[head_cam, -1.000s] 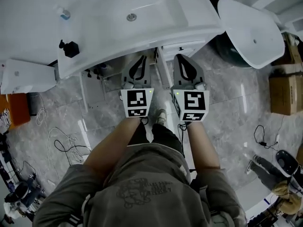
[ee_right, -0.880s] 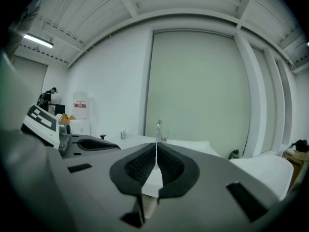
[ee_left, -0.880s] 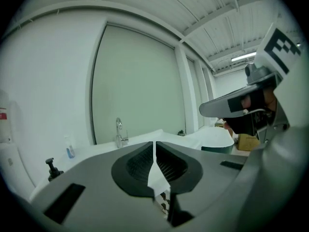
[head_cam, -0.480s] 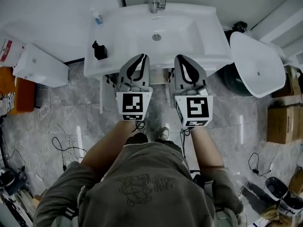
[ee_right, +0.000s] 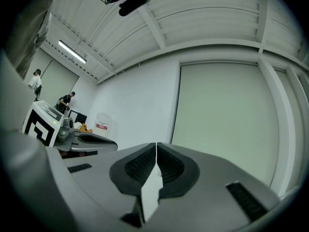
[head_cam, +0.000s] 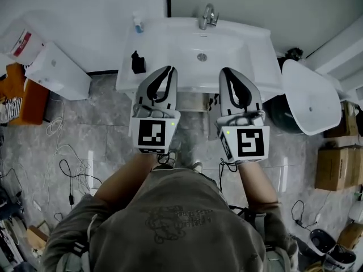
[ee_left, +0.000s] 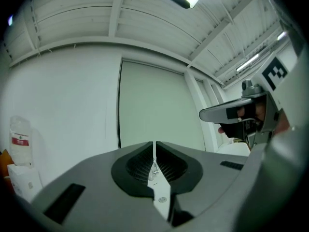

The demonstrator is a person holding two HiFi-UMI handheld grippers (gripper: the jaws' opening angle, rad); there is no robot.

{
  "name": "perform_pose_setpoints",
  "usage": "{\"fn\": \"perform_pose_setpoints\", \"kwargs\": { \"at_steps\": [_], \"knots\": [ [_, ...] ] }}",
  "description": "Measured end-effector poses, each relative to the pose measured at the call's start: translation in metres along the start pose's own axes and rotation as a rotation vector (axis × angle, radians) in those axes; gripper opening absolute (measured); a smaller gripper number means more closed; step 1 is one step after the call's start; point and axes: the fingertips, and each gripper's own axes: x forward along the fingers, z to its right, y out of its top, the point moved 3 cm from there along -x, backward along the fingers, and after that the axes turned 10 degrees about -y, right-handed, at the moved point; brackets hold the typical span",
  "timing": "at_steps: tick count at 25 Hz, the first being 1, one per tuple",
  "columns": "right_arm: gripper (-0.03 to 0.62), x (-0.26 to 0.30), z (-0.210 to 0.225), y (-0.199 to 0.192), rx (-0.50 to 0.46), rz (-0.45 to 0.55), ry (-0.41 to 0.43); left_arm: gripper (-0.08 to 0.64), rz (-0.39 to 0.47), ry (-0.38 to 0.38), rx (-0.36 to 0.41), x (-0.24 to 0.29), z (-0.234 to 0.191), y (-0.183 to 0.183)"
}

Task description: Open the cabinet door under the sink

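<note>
Cabinet door: hidden beneath sink (head_cam: 170, 44) | black dispenser (head_cam: 138, 62), small bottle (head_cam: 138, 22) on rim

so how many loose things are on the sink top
2: a black dispenser on its left rim, a small blue-capped bottle at the back left corner. Front edge is partly hidden.

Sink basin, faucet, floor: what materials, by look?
Sink basin: glossy white, smooth one-piece moulded shape, likely ceramic or cast resin. Faucet: shiny silver, probably chromed metal. Floor: grey veined slabs with glare streaks, so polished marble-look tile or stone.
</note>
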Motion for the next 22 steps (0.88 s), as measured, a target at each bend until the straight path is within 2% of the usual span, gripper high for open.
{"fn": "perform_pose_setpoints", "kwargs": {
  "at_steps": [8, 12, 19, 22],
  "knots": [
    [0.029, -0.019, -0.024, 0.006, 0.022, 0.001, 0.029, 0.032, 0.020, 0.002, 0.067, -0.038, -0.004, 0.014],
    [0.029, -0.024, -0.038, 0.003, 0.066, -0.008, 0.046, 0.032, -0.009, -0.004, 0.084, -0.051, -0.003, 0.008],
    [0.029, -0.032, -0.055, -0.019, 0.085, -0.047, 0.083, 0.032, -0.057, -0.035, 0.166, -0.058, 0.002, -0.012],
    [0.029, -0.031, -0.057, -0.023, 0.074, -0.050, 0.084, 0.032, -0.064, -0.040, 0.152, -0.057, 0.002, -0.017]
  ]
}}
